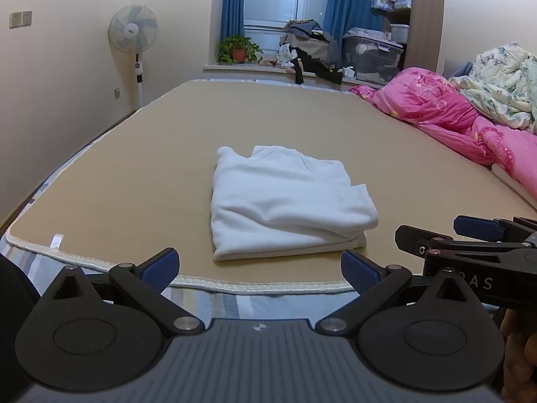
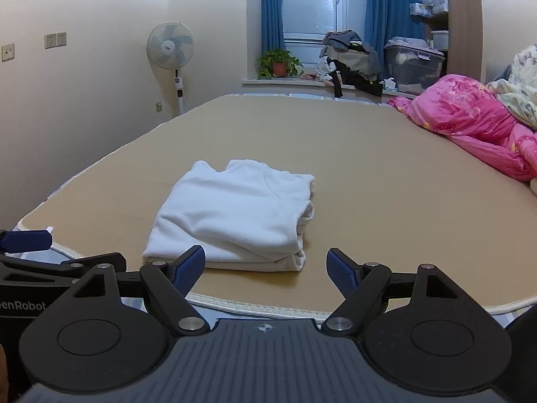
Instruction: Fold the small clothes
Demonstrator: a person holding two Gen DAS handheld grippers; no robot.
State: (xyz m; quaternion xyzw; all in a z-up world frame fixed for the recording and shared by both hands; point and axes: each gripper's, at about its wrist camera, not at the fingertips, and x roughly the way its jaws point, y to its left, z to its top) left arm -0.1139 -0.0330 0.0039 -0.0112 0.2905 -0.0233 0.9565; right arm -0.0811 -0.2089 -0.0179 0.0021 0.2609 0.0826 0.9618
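We have both sets of jaws spread and empty, left gripper (image 1: 260, 267) and right gripper (image 2: 265, 270) just short of the white garment (image 1: 285, 201), which lies folded near the mat's (image 1: 134, 174) front edge on the bed. Fold looks finished to us; next move, we judge, calls for a tidy-up or another piece.

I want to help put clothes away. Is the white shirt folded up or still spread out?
Folded. The white shirt lies on the tan mat as a neat stacked rectangle, with layered edges showing at its front.
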